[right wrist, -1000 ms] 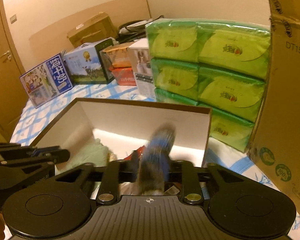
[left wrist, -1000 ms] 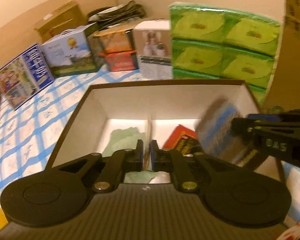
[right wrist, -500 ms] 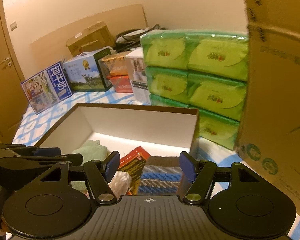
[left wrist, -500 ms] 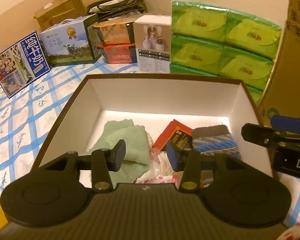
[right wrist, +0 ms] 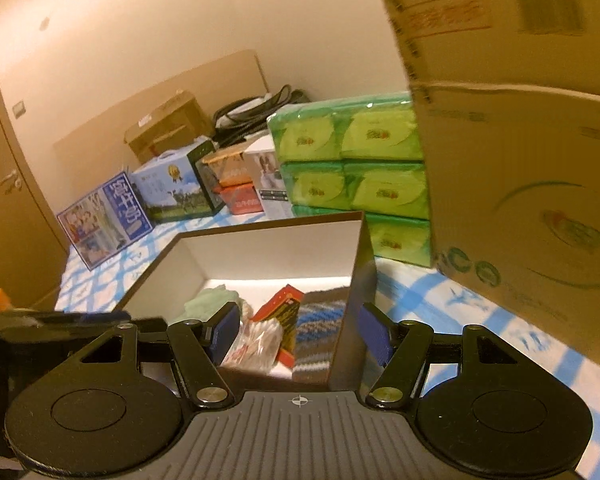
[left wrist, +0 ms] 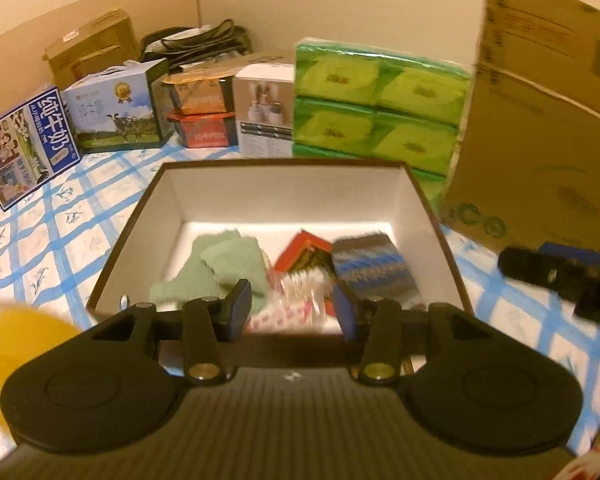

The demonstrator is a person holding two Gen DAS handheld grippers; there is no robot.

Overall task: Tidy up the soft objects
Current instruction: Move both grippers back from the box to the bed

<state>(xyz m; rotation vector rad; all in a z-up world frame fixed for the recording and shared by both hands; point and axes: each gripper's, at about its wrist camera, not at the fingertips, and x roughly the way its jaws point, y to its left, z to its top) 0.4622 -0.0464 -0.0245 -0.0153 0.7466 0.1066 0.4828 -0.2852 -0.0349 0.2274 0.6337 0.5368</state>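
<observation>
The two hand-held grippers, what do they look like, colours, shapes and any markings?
Both look alike. The left hand-held gripper has a matte black ribbed body, two round black discs at its sides, angled black linkage arms with silver pivot pins, and blue pads on its fingers. The right hand-held gripper matches, with a small white crosshair mark at the centre of its body. No cables or sleeves show.

A pale green towel point(left wrist: 220, 268) lies crumpled and loosely folded on the white floor of the open box point(left wrist: 284, 196), in its left half, near the centre of the frame. A knitted cloth point(left wrist: 374, 270) striped blue, grey and brown lies flat along the box's right wall. Between them rest a red and black packet point(left wrist: 306, 254), tilted, and a crinkled clear plastic bag point(left wrist: 296, 300) with red print, nearer the front wall.
</observation>
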